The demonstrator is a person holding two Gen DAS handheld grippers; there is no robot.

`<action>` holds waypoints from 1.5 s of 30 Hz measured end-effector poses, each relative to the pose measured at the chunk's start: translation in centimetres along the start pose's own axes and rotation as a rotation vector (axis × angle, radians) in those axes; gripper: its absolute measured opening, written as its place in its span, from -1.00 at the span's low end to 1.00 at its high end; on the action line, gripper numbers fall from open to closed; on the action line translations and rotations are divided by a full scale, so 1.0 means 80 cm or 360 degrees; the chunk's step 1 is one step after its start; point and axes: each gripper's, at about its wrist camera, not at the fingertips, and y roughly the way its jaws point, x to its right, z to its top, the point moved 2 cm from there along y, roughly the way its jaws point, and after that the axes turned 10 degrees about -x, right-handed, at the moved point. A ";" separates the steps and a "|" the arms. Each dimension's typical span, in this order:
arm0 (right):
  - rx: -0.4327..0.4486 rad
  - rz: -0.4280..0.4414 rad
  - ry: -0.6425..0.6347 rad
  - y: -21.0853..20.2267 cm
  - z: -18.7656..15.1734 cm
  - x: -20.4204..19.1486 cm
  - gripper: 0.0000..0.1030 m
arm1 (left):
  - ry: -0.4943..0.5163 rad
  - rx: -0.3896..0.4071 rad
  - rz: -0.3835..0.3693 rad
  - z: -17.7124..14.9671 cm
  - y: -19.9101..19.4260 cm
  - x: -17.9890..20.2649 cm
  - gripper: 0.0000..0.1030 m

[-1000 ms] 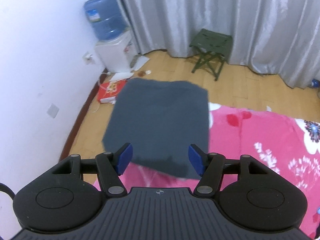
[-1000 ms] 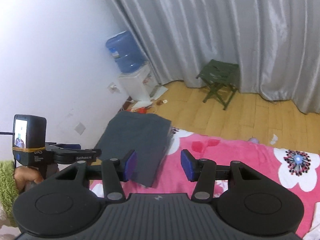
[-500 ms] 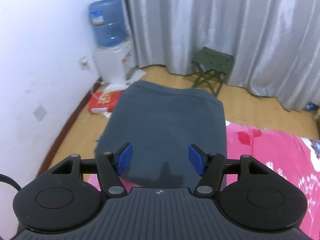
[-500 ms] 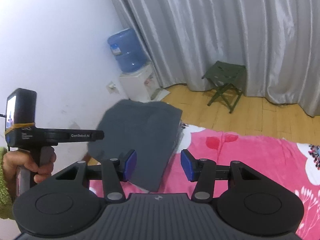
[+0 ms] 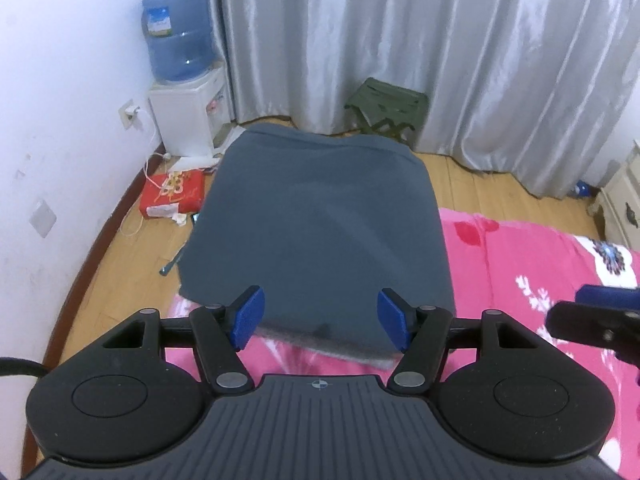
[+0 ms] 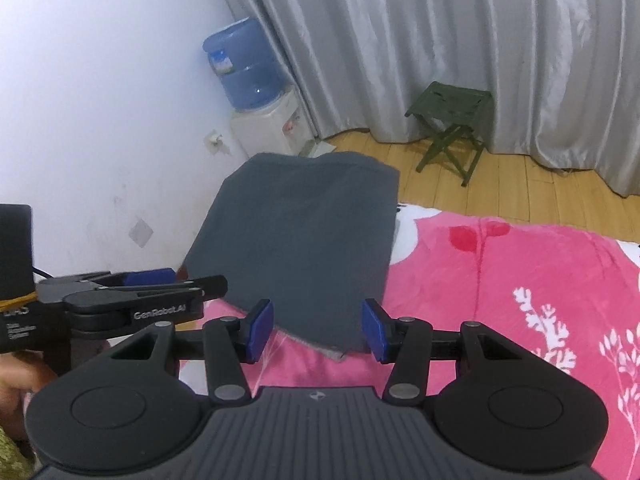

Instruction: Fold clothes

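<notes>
While both tools hang tilted down over the near edge of the dark grey garment [image 5: 316,232], neither one grasps anything: the left gripper [image 5: 320,314] has its blue pads spread wide with the cloth's near hem lying below and between them, untouched, and the right gripper [image 6: 318,330] stands likewise released, its pads parted to either side of the garment's near corner. A hand [image 6: 12,392] at the left border of the right wrist view carries the left tool. The garment lies folded into a rough rectangle at the corner of the pink floral blanket [image 5: 520,264], its far end reaching past the bed's edge as seen from the left wrist, so that wooden floor [image 5: 120,272] shows beside it. It looks to be a soft, light knit, limp rather than stiff, with a paler under-layer peeping out along the near hem; it should sag and slide over itself when lifted, and is in no way fragile. I judge the best hold to be a pinch at each near corner, taking all layers at once, so the fold does not come apart. Beyond it stand a water dispenser [image 5: 188,120], a green folding stool [image 5: 384,108] and grey curtains [image 5: 400,40].
</notes>
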 end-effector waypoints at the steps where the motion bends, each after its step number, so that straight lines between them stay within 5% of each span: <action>1: -0.0008 -0.0006 -0.0007 0.001 -0.001 -0.007 0.02 | 0.0008 -0.0005 -0.0003 -0.003 -0.003 -0.005 0.24; 9: -0.0084 -0.0058 0.0048 0.011 -0.017 -0.053 0.02 | 0.0015 0.0064 -0.0007 -0.013 -0.027 -0.046 0.39; 13: -0.0084 -0.0111 0.0075 0.010 -0.023 -0.070 0.02 | 0.0002 0.0104 -0.0127 -0.023 -0.037 -0.063 0.83; 16: -0.0071 -0.0176 0.0097 0.008 -0.029 -0.080 0.02 | 0.0000 0.0129 -0.0185 -0.032 -0.041 -0.070 0.91; 30: 0.0018 -0.0356 0.0252 0.021 -0.050 -0.109 0.08 | 0.0079 0.0195 -0.0213 -0.033 -0.044 -0.093 0.99; 36: 0.0050 -0.0433 0.0392 0.026 -0.079 -0.108 0.20 | 0.0096 0.0026 -0.0140 -0.036 -0.034 -0.087 0.98; 45: 0.0083 -0.0570 0.0582 0.027 -0.108 -0.100 0.42 | 0.0157 0.0048 -0.0146 -0.054 -0.056 -0.069 0.98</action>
